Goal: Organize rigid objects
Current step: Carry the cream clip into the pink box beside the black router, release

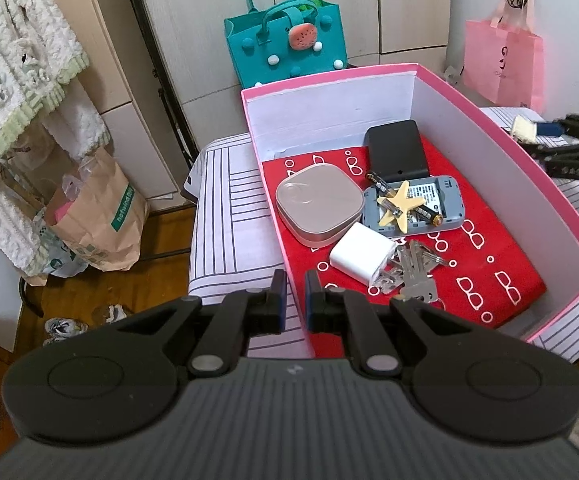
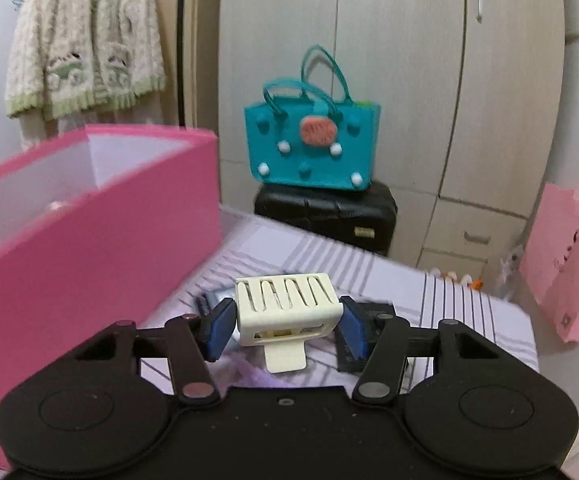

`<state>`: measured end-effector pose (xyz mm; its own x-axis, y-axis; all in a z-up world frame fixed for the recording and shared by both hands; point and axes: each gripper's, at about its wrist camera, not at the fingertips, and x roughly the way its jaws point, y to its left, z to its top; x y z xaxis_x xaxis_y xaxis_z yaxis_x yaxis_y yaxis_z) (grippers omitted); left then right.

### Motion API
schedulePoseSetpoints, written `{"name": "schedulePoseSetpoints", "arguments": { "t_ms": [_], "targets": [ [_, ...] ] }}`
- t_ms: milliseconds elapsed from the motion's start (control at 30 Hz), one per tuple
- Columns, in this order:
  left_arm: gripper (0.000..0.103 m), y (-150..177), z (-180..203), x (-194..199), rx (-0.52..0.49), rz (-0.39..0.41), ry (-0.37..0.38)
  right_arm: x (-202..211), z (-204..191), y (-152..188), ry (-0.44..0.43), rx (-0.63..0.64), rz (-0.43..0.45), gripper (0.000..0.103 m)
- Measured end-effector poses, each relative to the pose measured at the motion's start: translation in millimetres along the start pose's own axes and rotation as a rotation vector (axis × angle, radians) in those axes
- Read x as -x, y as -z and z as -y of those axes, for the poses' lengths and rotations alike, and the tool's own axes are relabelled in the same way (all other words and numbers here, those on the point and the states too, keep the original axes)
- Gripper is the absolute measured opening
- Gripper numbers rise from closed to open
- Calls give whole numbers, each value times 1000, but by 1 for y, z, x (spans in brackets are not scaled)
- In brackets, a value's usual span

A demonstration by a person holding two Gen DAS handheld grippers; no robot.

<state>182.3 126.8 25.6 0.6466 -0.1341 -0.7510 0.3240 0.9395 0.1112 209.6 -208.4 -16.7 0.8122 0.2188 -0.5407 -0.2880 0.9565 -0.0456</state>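
Note:
A pink box [image 1: 505,128] with a red liner holds a rose-gold square case [image 1: 319,204], a black cover [image 1: 397,150], a grey device [image 1: 413,208] with a yellow star and batteries on it, a white charger [image 1: 363,258] and keys [image 1: 417,270]. My left gripper [image 1: 295,300] hovers at the box's near left rim, jaws nearly closed, empty. My right gripper [image 2: 285,324] is shut on a cream slotted plastic piece [image 2: 285,308], held above the striped cloth right of the box [image 2: 89,248]. It also shows in the left wrist view [image 1: 537,128].
The box stands on a striped cloth [image 1: 225,200] over a table. Dark flat objects [image 2: 363,336] lie on the cloth under my right gripper. A teal felt bag [image 2: 313,144] sits on a black suitcase [image 2: 325,216] behind. A pink paper bag [image 2: 569,264] hangs right.

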Motion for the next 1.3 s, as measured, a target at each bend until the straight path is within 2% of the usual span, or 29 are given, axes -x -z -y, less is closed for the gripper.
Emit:
{"name": "schedulePoseSetpoints", "arguments": {
  "t_ms": [200,333,433,567,667,900,933,1067,1300],
  "targets": [
    [8,1,0,0,-5,-2,-3,39,-23,-44,-99,-51,56,61],
    [8,1,-1,0,-6,-1,2,42,-43,-72,-243,-83,16,62],
    [8,0,-1,1,-10,0,3,25,-65,-89,-316,-50,-46,62],
    [8,1,-1,1,-11,2,4,-9,-95,-110,-325,21,-140,62],
    [8,1,-1,0,-6,2,4,-38,-105,-123,-395,30,-226,62],
    [8,0,-2,1,1,-1,7,-97,-115,-131,-376,-28,-329,63],
    [8,0,-2,1,1,-2,7,-101,-114,-130,-367,-48,-333,69],
    [8,-1,-1,0,-4,-3,5,-94,-104,-124,-397,-112,-318,70],
    [8,-1,-1,1,-5,-3,8,-31,-79,-119,-388,-119,-182,73]
  ]
}}
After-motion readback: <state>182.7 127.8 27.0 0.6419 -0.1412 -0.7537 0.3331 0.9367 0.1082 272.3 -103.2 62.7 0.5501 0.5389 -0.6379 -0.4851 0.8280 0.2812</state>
